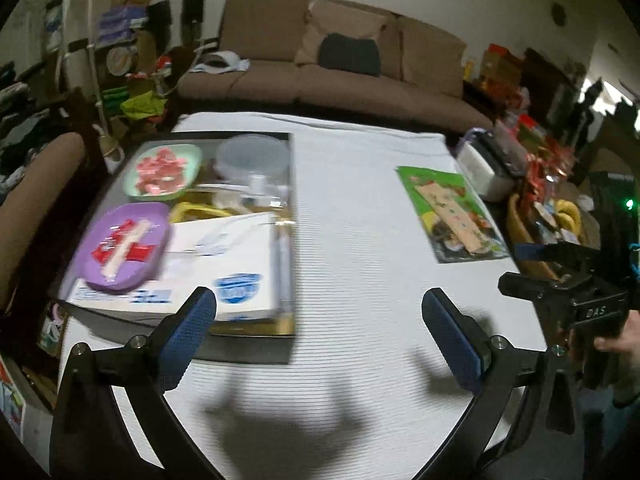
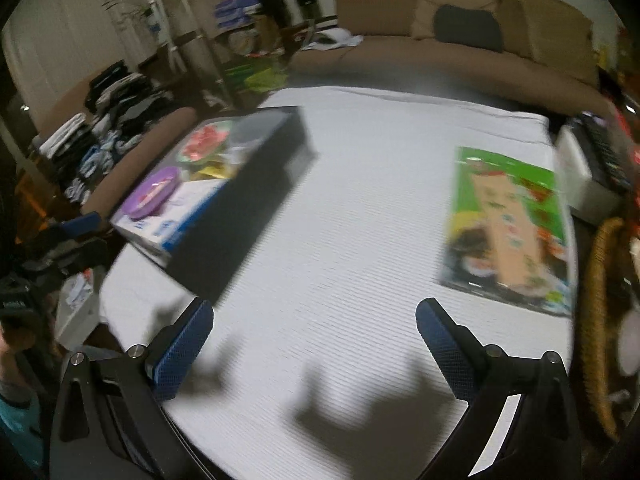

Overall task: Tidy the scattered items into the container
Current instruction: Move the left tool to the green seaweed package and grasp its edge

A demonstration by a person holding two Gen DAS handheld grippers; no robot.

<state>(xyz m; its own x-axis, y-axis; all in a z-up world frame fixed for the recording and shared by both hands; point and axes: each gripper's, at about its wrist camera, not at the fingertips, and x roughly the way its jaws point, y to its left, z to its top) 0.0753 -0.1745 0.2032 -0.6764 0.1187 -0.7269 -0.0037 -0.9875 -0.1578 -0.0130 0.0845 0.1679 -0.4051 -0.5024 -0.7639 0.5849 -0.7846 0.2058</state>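
One loose item, the green packet (image 2: 510, 232), lies ahead-right of the right gripper (image 2: 314, 344), long axis pointing away; both jaws open, empty; right nearer.

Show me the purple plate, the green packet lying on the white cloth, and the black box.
purple plate (image 1: 122, 246), left wrist view, bare purple patch near its middle.
green packet (image 2: 510, 228), right wrist view, its middle.
black box (image 2: 244, 208), right wrist view, its dark side wall.

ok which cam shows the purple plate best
The left wrist view. There the purple plate sits close, and you look down onto the red pieces and pale stick on it, though slightly blurred. In the right wrist view the same plate is farther, smaller and more smeared, so its contents cannot be made out.
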